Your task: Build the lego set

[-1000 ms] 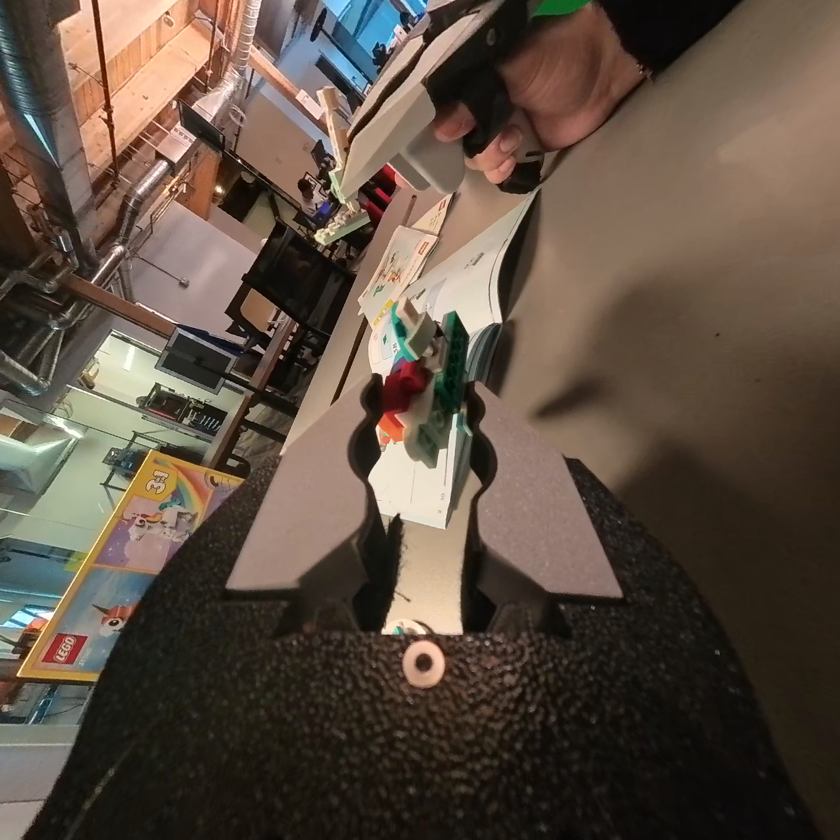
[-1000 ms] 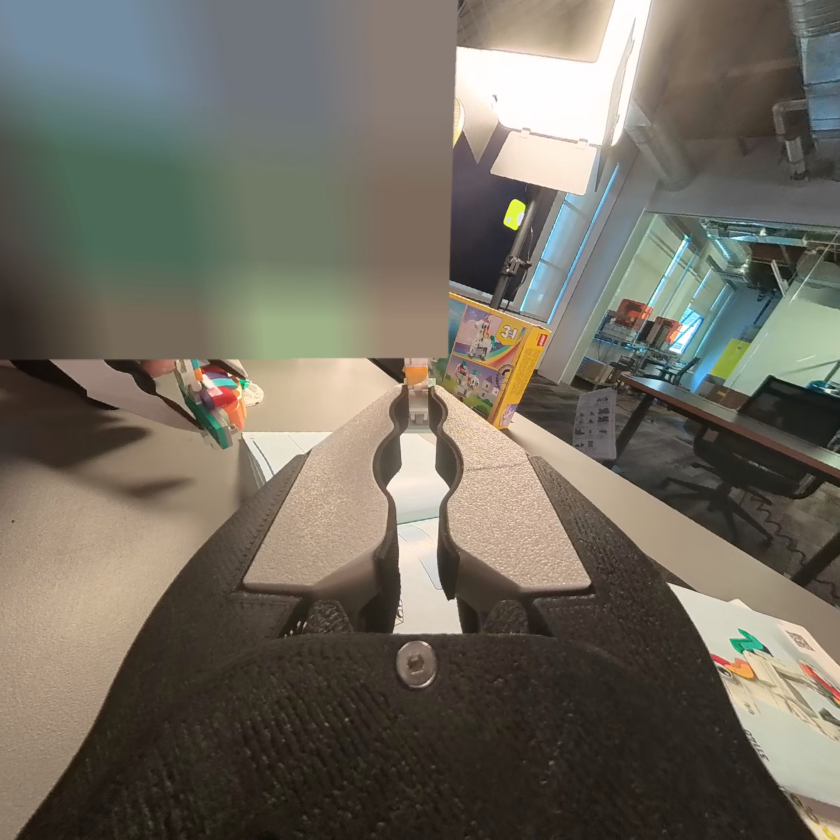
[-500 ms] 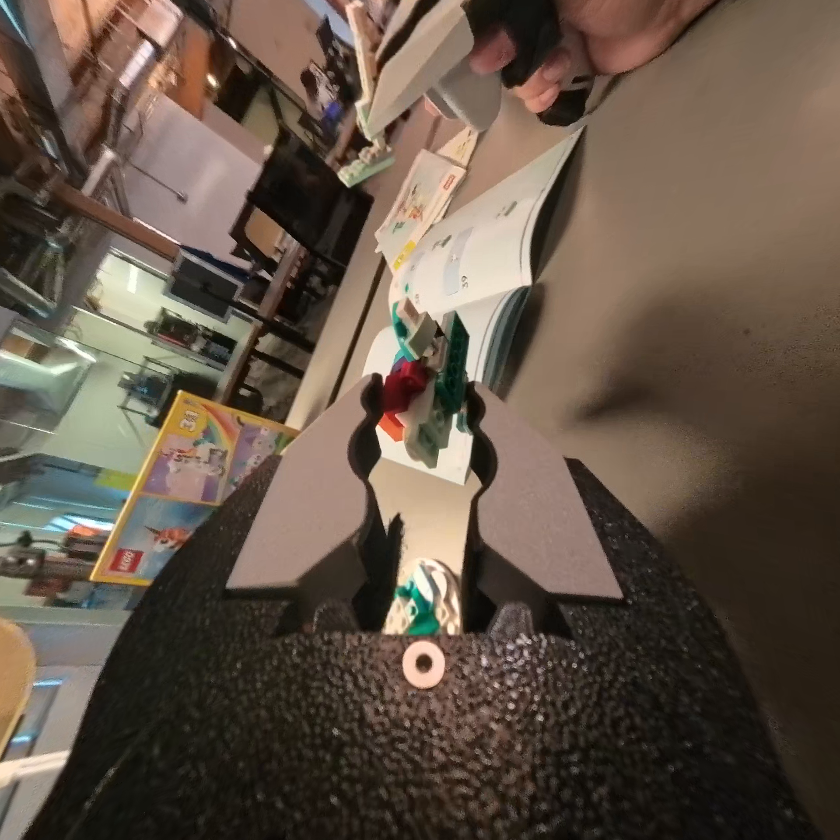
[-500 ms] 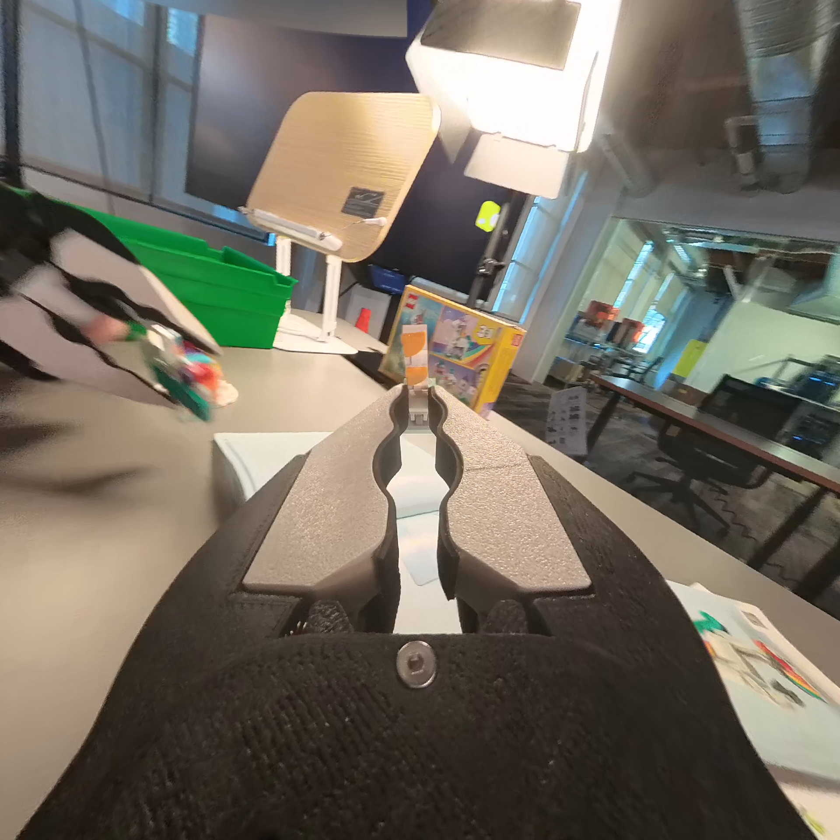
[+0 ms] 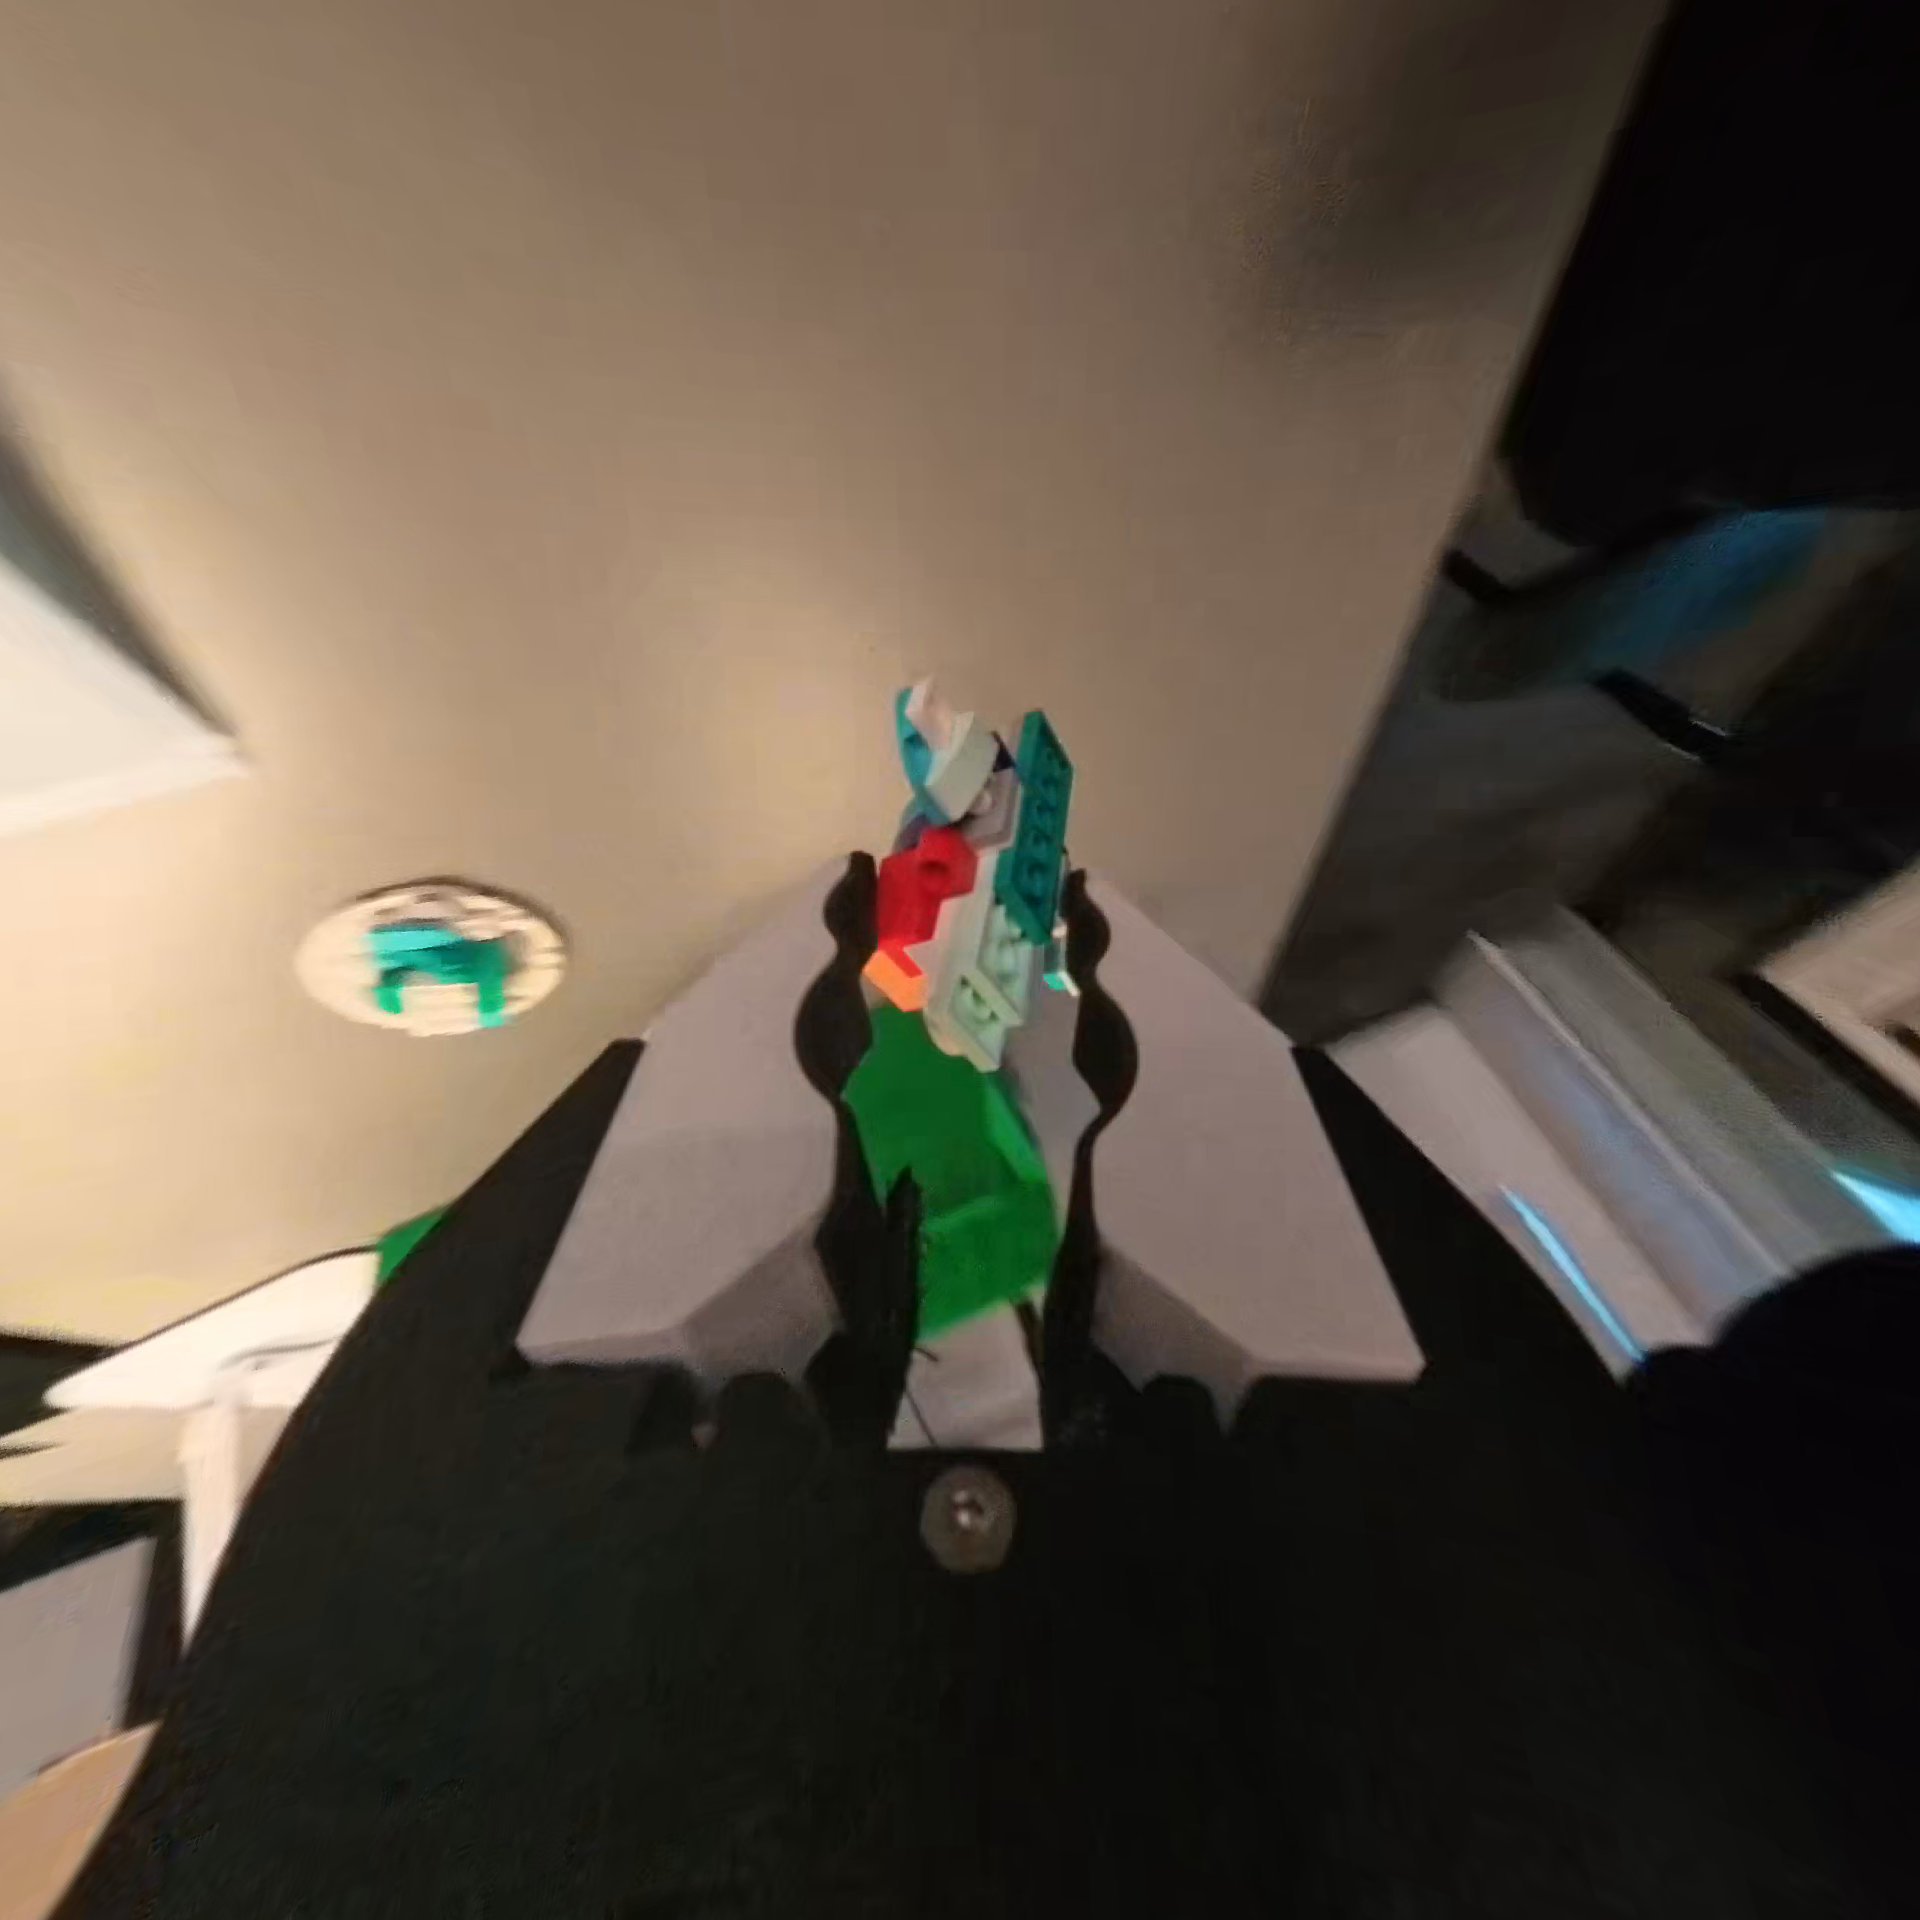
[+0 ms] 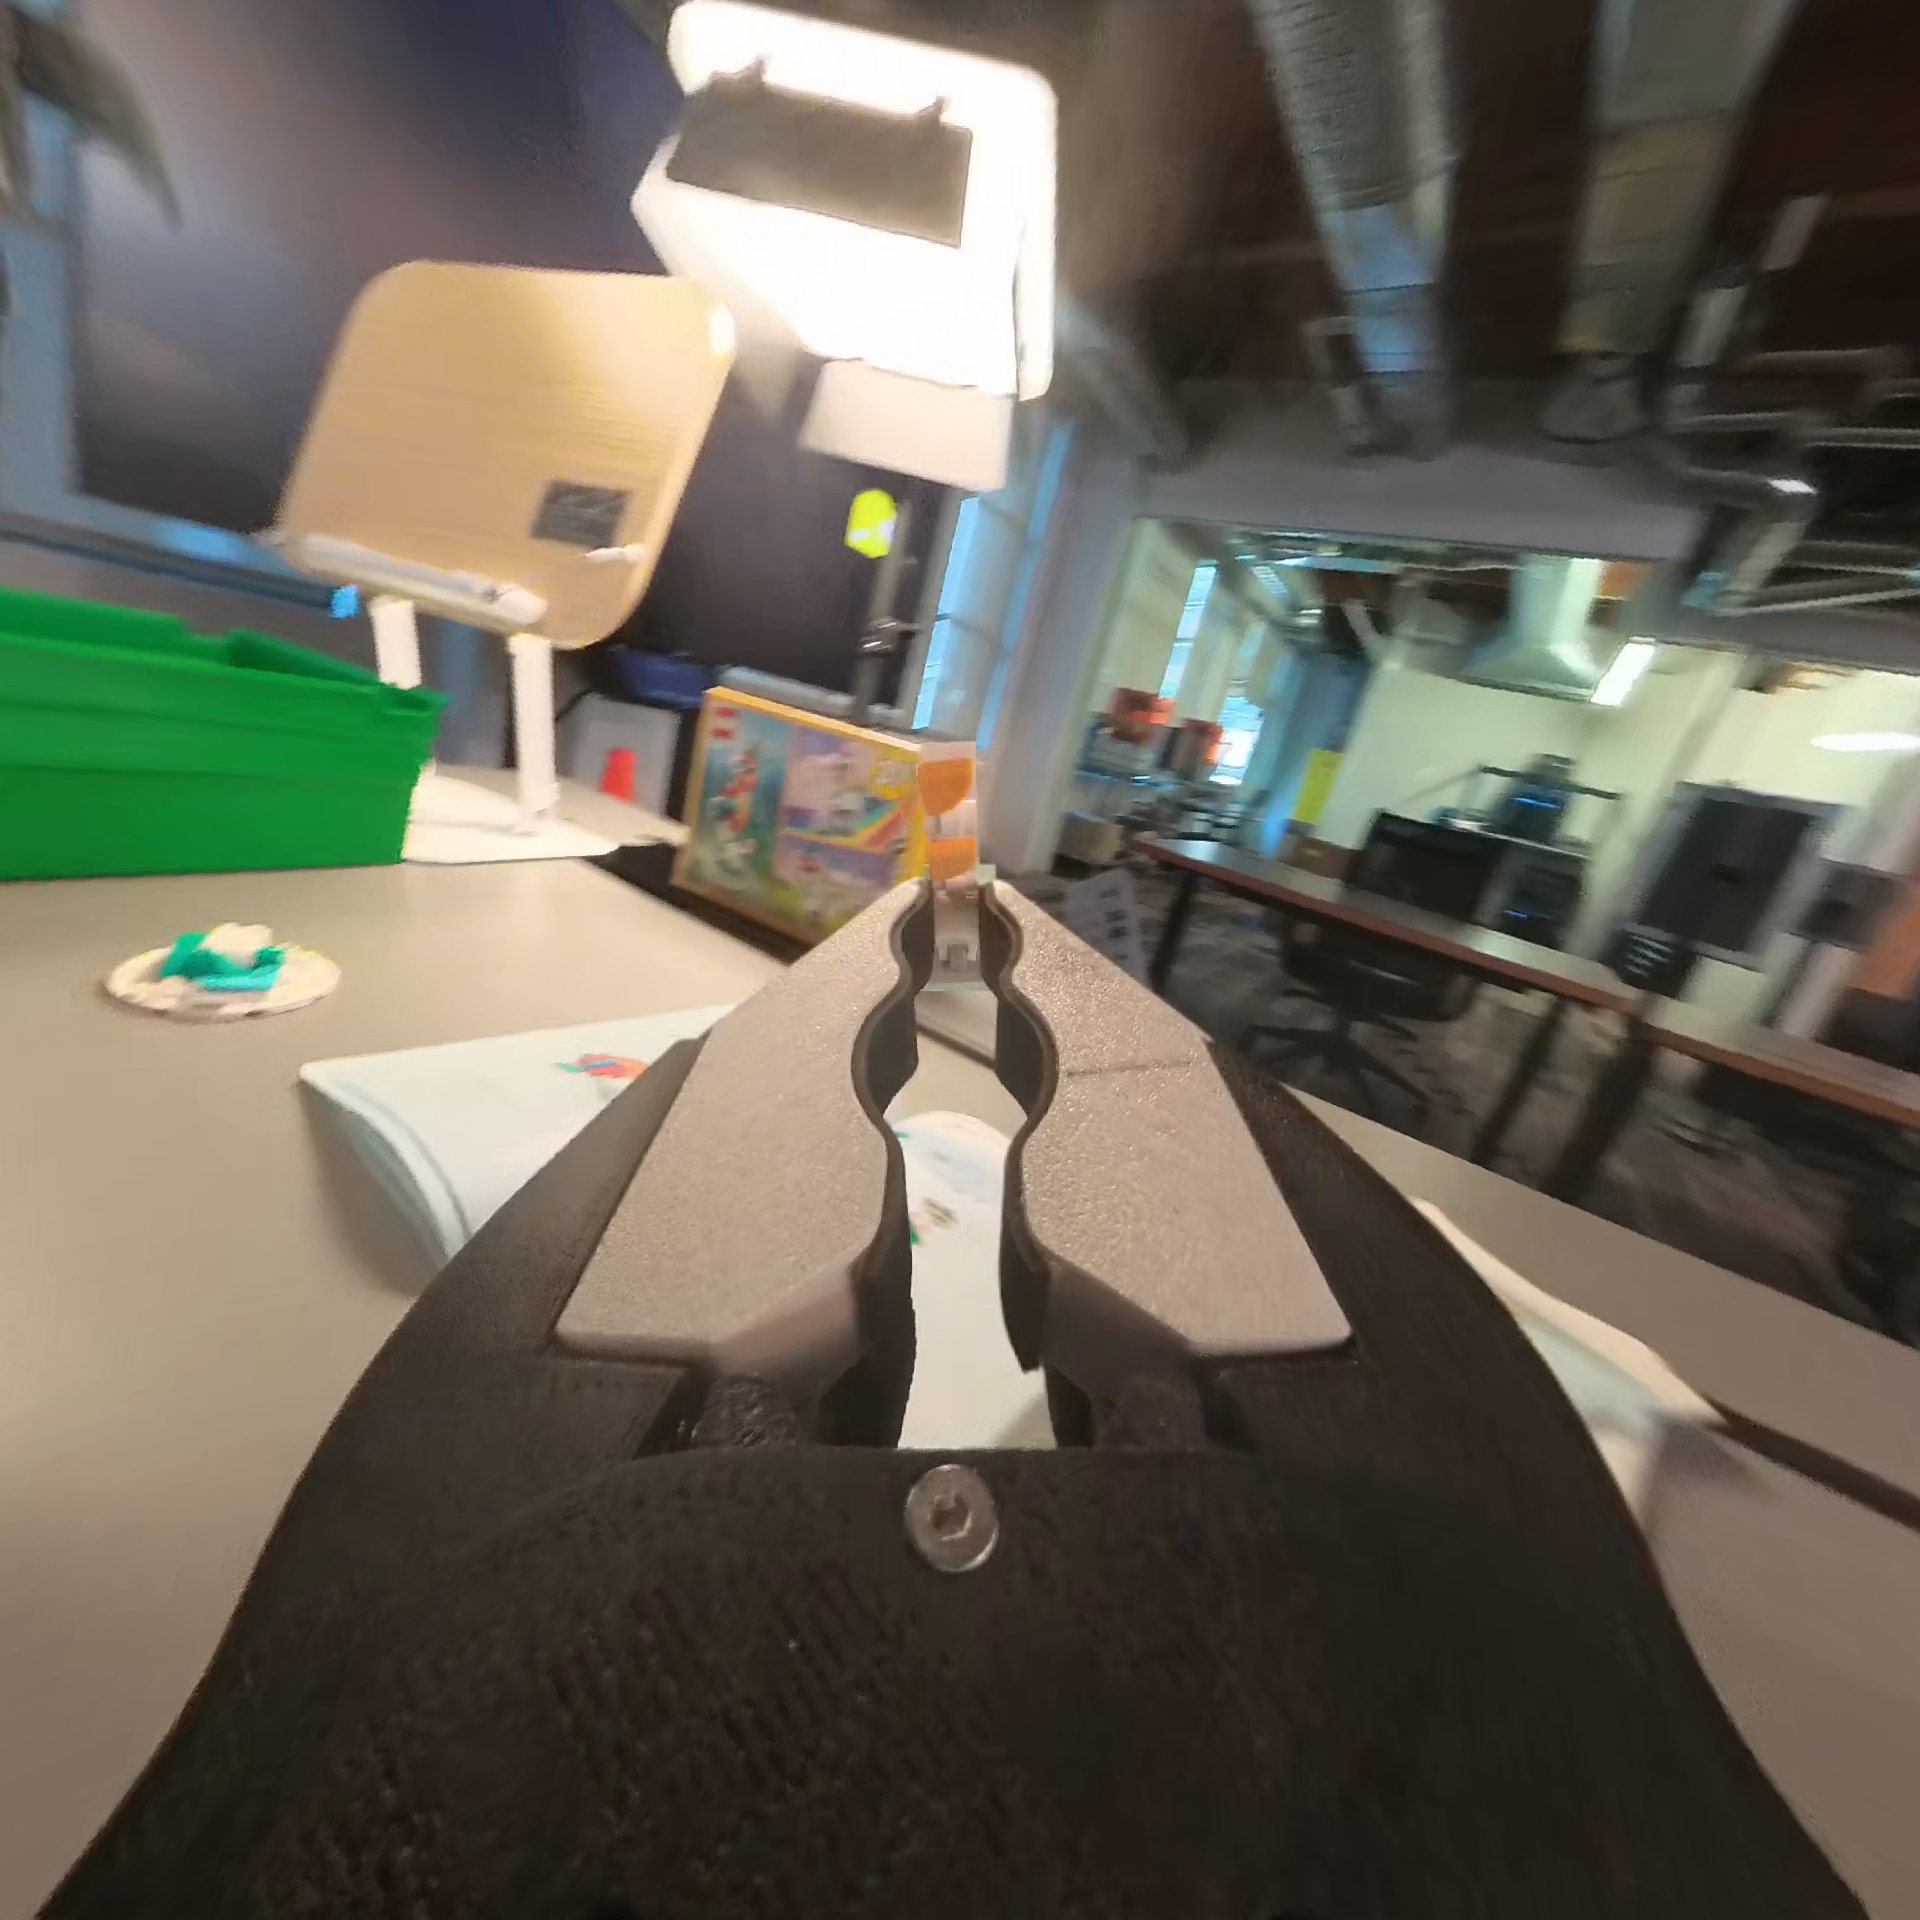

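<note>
The half-built lego model (image 5: 971,883), teal, red and pale green, sits clamped at the tips of the left gripper (image 5: 961,894), up off the grey table (image 5: 727,364). The right gripper (image 6: 951,914) pinches a small orange-and-white piece (image 6: 950,821) above the open instruction booklet (image 6: 468,1122). A round plate (image 6: 223,982) of teal bricks lies near the green bin (image 6: 187,748).

A matt, grainy grey finish is seen on the right tool (image 6: 954,902) fingers (image 6: 769,1143), set in rough black housing. The partial build (image 5: 977,883) is of glossy plastic. The worktop (image 6: 187,1195) appears smooth and matt, the green bin (image 6: 197,748) shiny plastic, the booklet (image 6: 457,1112) paper
</note>
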### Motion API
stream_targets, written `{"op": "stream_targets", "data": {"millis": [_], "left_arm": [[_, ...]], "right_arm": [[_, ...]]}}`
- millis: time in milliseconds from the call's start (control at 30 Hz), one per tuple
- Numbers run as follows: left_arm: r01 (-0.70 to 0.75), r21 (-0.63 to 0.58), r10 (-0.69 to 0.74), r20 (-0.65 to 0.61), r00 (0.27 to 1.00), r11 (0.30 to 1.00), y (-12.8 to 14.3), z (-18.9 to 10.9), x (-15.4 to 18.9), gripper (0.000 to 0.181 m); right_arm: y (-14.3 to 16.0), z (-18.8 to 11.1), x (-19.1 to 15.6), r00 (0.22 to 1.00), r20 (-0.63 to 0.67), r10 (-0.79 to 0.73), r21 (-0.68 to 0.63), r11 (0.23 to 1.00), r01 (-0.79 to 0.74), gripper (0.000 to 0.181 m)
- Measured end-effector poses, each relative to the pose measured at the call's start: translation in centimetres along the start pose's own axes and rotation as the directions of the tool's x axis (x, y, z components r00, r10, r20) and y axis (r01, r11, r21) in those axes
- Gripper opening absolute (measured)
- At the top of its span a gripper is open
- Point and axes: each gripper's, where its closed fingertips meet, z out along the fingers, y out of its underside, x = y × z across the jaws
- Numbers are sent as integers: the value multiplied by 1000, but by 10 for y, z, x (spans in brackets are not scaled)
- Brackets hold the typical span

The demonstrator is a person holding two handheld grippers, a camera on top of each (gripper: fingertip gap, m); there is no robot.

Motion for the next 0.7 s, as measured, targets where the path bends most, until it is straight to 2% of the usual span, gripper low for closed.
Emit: {"op": "stream_targets", "data": {"millis": [67,167,233,333,700], "left_arm": [[10,-157,-30,-128,991,988,-5,7,4,34],[-17,-354,-51,-180,982,935,-10,18,-3,34],[-24,-401,-67,-211,975,916,-18,23,-2,34],[-18,-501,-85,-183,979,865,-16,29,-13,34],[32,-485,-146,-199,969,874,-34,34,-34,34]], "right_arm": [[-4,-14,16,997,-75,-2,2,1000,2,6],[-8,-33,39,985,-166,-39,-4,999,39,6],[-10,-42,51,976,-211,-51,-8,999,51,6],[-10,-47,61,969,-242,-45,-9,999,44,6],[-6,-44,54,973,-211,-93,-40,995,86,6]]}}
